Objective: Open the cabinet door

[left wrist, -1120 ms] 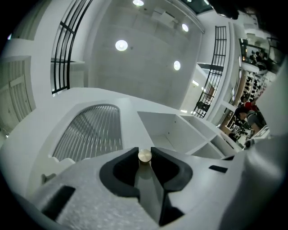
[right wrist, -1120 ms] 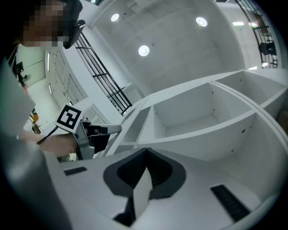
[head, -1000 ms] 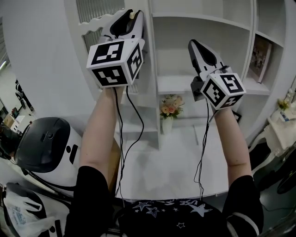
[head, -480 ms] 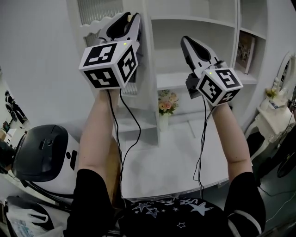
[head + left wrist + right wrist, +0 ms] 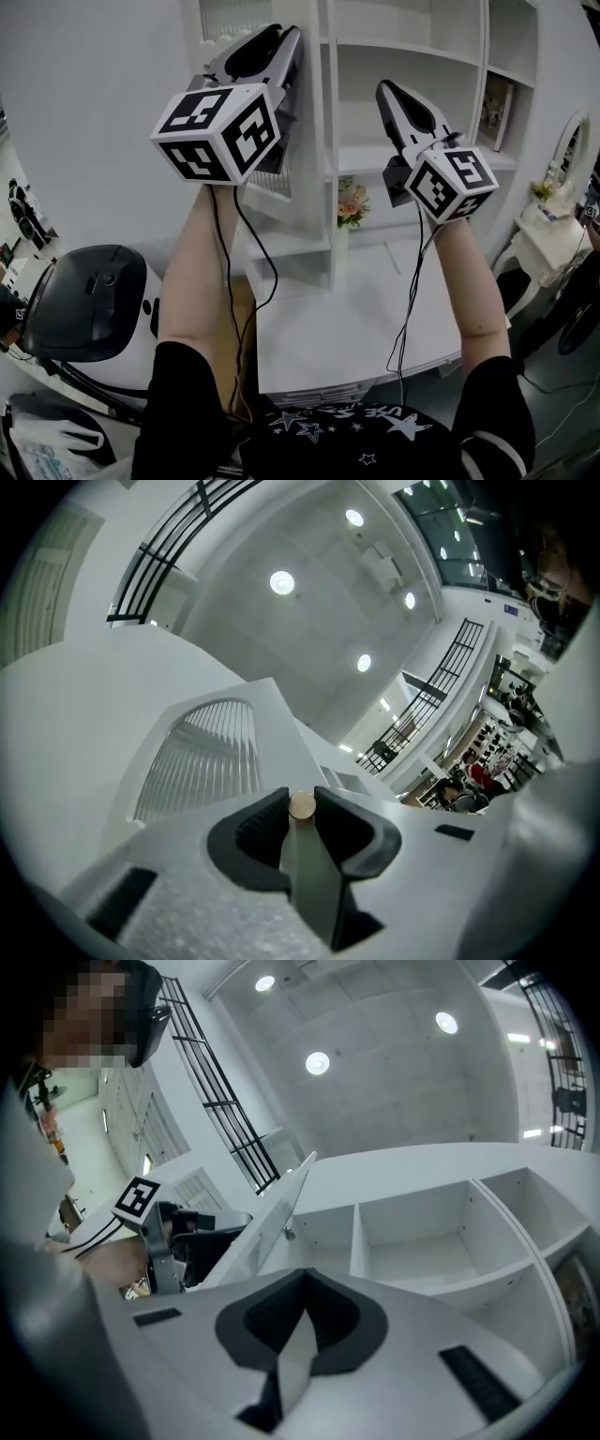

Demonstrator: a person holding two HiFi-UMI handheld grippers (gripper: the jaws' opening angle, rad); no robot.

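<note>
The white cabinet door (image 5: 314,150) with a louvred panel (image 5: 202,761) stands swung out from the shelf unit. My left gripper (image 5: 272,37) is raised at the upper left, shut on the door's small round beige knob (image 5: 302,805). In the left gripper view the knob sits pinched between the two dark pads (image 5: 258,827) of that gripper (image 5: 301,795). My right gripper (image 5: 389,89) is held up in front of the open shelves (image 5: 403,155), shut with nothing in it. The right gripper view shows its jaws (image 5: 305,1274) closed and the door's edge (image 5: 281,1206) to the left.
A vase of flowers (image 5: 351,204) stands on the white desk top (image 5: 347,328) below the shelves. A book (image 5: 494,111) leans on a right-hand shelf. A black-and-white domed machine (image 5: 84,300) sits at the lower left, and a white side table (image 5: 544,244) at the right.
The door has swung further out from the cabinet, with the left gripper still on its knob. The right gripper has moved alongside and stayed shut.
</note>
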